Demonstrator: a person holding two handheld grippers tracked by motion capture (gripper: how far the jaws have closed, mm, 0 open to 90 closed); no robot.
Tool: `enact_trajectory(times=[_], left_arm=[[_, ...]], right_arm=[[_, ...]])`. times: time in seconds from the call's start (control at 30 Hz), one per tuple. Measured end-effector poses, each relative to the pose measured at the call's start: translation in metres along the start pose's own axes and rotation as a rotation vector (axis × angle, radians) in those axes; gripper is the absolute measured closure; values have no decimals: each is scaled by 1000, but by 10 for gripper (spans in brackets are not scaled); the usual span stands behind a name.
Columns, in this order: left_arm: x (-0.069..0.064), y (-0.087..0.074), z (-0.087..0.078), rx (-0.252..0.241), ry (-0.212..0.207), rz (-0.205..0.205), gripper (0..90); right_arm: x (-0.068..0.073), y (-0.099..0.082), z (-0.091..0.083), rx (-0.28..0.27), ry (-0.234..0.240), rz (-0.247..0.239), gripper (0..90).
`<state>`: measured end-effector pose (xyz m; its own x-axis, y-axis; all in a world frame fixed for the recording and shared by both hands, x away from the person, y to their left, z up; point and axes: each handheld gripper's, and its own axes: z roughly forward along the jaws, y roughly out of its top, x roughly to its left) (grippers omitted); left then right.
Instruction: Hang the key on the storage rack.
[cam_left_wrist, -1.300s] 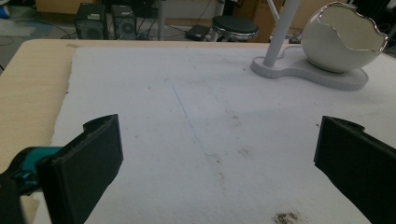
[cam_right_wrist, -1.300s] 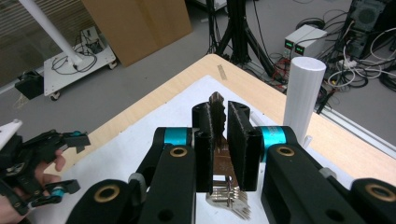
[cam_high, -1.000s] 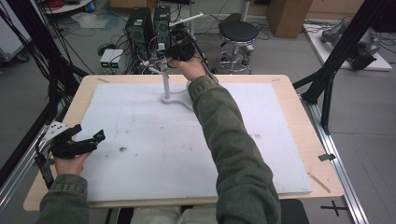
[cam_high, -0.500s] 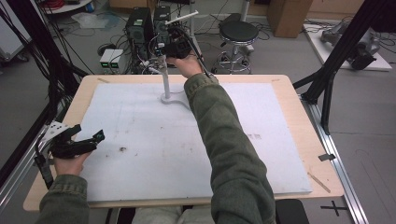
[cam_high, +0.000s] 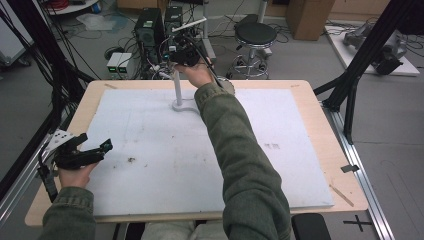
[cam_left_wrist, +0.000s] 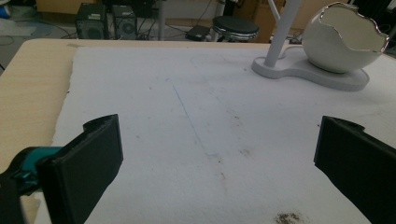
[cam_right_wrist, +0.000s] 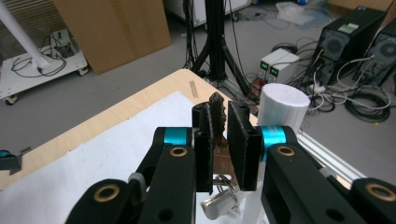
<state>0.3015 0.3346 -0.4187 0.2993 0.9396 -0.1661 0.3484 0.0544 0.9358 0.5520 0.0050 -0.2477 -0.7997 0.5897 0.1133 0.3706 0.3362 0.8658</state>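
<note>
We see a pale wooden counter (cam_high: 310, 107) under a rough, matt white foam sheet (cam_left_wrist: 196, 121), a glossy white broken-edged bowl (cam_left_wrist: 343, 44) on a smooth white plastic stand (cam_left_wrist: 308, 74), and matt black jaws with shiny brass-coloured rivets

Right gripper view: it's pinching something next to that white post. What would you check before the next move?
1. Right gripper shut on the thin dark-edged piece: ok.
2. White post top bare: ok.
3. Piece over the post: not ok, the post is beside it.
4. Left gripper open, apart from the stand base: ok.
5. What hangs below the piece: cannot tell.
</note>
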Motion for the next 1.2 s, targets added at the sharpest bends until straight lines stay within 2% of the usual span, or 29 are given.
enact_trajectory(times=[0.1, 0.23, 0.3, 0.33, 0.43, 0.47, 0.5, 0.57, 0.6, 0.63, 0.67, 0.7, 0.73, 0.77, 0.8, 0.83, 0.9, 0.97, 1.0, 1.07, 1.1, 1.2], left_arm=[[0, 0, 0, -1, 1, -2, 17], [0, 0, 0, -1, 4, 0, 17], [0, 0, 0, 0, 3, 0, 17], [-1, 0, 0, -1, 3, 0, 17], [-1, 0, 0, -1, 5, 0, 17], [-1, 0, 0, -2, 5, 1, 17], [-1, 0, 0, -3, 5, 1, 17], [-1, 0, 0, -3, 5, 1, 17], [-1, 0, 0, -1, 6, 1, 17], [-1, 0, 0, -2, 6, 1, 17], [-1, 0, 0, -2, 6, 1, 17], [-1, 0, 0, -2, 6, 1, 17], [-1, 0, 0, -1, 7, 1, 17], [-1, 0, 0, 0, 7, 1, 17], [-1, 0, 0, 0, 7, 1, 17], [-1, 0, 0, -1, 7, 1, 17], [-1, 0, 0, 0, 7, 2, 17], [-1, 0, 0, -1, 6, 3, 17], [-1, 0, 0, -1, 5, 4, 17], [-1, 0, 0, -1, 5, 3, 17], [-1, 0, 0, -1, 5, 3, 17], [-1, 0, 1, -1, 6, 2, 17]], right_arm=[[4, -2, 1, -10, -4, -17, 805], [4, -6, -1, -24, 13, -10, 793], [3, -8, -5, -44, 16, -13, 785], [2, -9, -12, -84, 27, 3, 782], [1, -9, -17, -91, 30, 9, 739], [1, -8, -21, -84, 35, 15, 683], [1, -8, -21, -84, 35, 15, 683], [2, -8, -28, -93, 31, 16, 568], [2, -8, -28, -93, 31, 16, 568], [2, -8, -31, -84, 24, 25, 471], [2, -8, -33, -79, 13, 29, 422], [2, -8, -33, -79, 13, 29, 422], [1, -8, -34, -68, 5, 41, 394], [-1, -9, -36, -45, -25, 53, 329], [-1, -9, -36, -45, -25, 53, 329], [-2, -10, -39, -23, -50, 68, 264], [-3, -12, -40, -8, -80, 70, 207], [-4, -13, -41, -3, -89, 67, 188], [-5, -16, -42, 11, -94, 66, 101], [-5, -17, -43, 14, -108, 60, 101], [-5, -19, -46, 16, -114, 59, 13], [-4, -20, -49, 25, -121, 42, 5]])
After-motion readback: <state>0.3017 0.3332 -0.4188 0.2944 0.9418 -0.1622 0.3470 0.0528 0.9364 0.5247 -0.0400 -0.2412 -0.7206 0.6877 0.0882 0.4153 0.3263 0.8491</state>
